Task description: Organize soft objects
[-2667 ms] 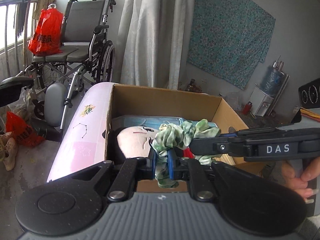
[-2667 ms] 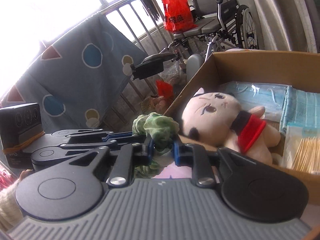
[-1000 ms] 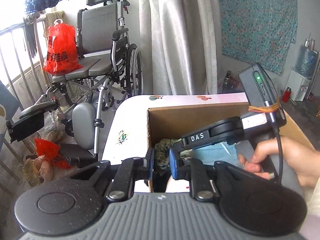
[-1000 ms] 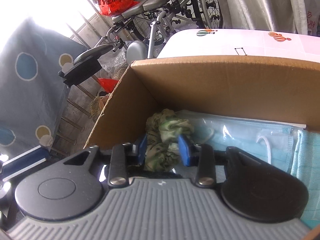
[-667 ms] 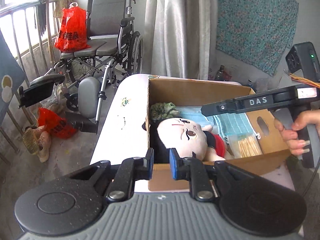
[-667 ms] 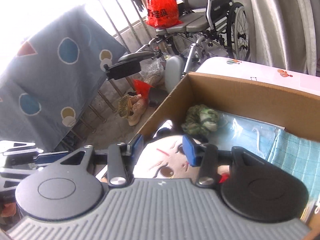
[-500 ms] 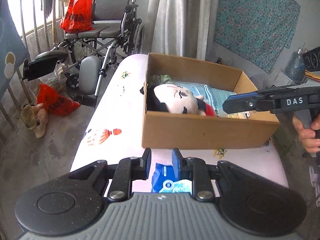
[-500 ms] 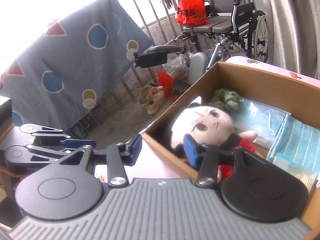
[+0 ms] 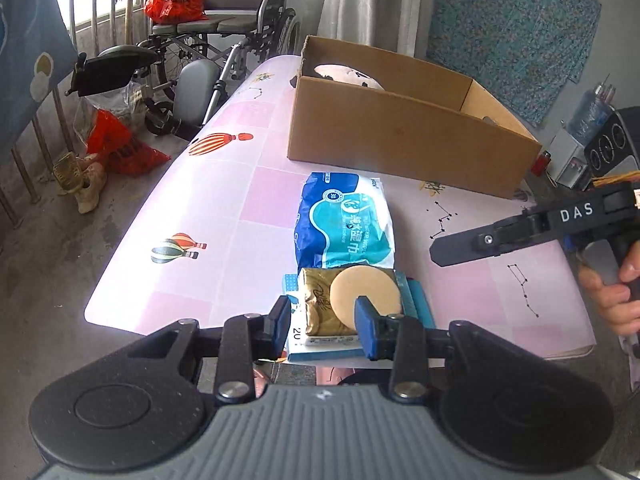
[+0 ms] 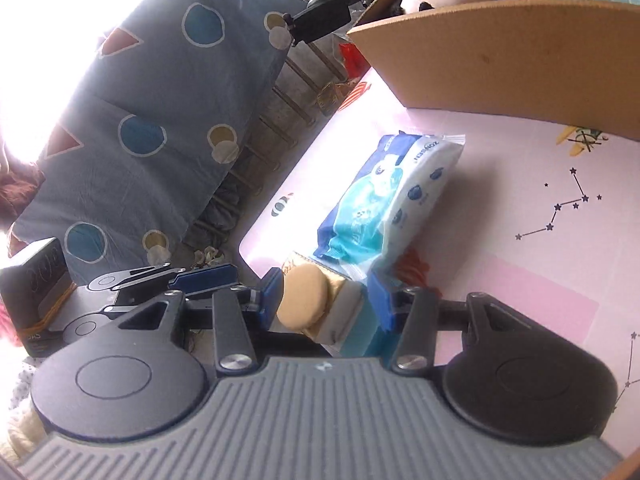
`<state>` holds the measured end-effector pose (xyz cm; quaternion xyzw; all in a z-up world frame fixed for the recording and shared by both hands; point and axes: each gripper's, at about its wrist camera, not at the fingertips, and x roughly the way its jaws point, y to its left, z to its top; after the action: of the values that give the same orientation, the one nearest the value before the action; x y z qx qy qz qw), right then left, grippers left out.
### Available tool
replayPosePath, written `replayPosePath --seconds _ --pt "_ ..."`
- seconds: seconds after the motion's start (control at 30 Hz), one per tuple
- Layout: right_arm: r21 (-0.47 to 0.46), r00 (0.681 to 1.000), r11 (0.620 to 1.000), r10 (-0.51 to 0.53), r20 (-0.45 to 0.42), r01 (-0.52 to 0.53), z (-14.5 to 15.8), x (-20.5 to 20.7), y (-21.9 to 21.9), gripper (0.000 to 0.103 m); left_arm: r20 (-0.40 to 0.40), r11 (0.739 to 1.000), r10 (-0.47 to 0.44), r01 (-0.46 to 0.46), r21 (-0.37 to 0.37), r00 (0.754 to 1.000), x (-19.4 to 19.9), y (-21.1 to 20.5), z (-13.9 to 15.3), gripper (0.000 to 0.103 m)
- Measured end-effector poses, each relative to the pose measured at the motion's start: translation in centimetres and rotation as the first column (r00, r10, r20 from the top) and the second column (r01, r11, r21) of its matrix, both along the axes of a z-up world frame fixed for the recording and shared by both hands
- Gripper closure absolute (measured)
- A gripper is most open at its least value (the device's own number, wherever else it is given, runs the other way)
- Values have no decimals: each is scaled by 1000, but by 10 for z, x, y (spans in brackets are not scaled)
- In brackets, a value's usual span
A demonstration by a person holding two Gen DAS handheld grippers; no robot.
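Back from the box [image 9: 400,120] to the near edge of the table [image 9: 220,200] now, with the green cloth gone from both grippers, so probably stored beside the doll [image 9: 348,74] and time for the next item. Left gripper [image 9: 322,320] wide and empty, framing the puff [image 9: 366,294] on a gold packet [image 9: 316,304] atop a blue pack [image 9: 416,300]; right gripper [image 10: 326,296] wide too, holding nothing. Just beyond and touching that stack, wipes [image 9: 346,220] lying flat, long axis near to far, far end toward the box.

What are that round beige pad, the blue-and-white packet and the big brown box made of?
Round beige pad: seemingly soft matte foam, like a sponge puff. Blue-and-white packet: glossy plastic film, crinkled, with shiny highlights. Big brown box: plain matte cardboard with raw cut edges.
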<state>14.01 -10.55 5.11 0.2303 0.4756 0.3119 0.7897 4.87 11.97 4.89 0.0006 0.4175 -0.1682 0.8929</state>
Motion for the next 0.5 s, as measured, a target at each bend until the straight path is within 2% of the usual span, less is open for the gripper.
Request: replayPosePath --seconds 0.13,0.27,0.37,0.43,0.5 --pt "-15 999 999 -31 -23 31 -10 -2 4 57 -7 1000 12 -12 -28 1000 4 3 -5 67" --pt "-17 996 996 -87 -33 87 -15 21 0 57 -28 995 31 -33 -89 999 29 6 -10 66" --pt "-23 990 991 -135 -50 134 -22 43 -3 49 -58 989 26 -34 -145 998 60 4 -17 51" --pt "-20 984 987 -160 -79 159 -33 59 -1 47 -73 987 23 -34 -157 997 85 2 -23 49" --pt "-19 979 985 -171 -109 170 -44 71 2 43 -118 987 8 -27 -158 993 111 -3 -33 41"
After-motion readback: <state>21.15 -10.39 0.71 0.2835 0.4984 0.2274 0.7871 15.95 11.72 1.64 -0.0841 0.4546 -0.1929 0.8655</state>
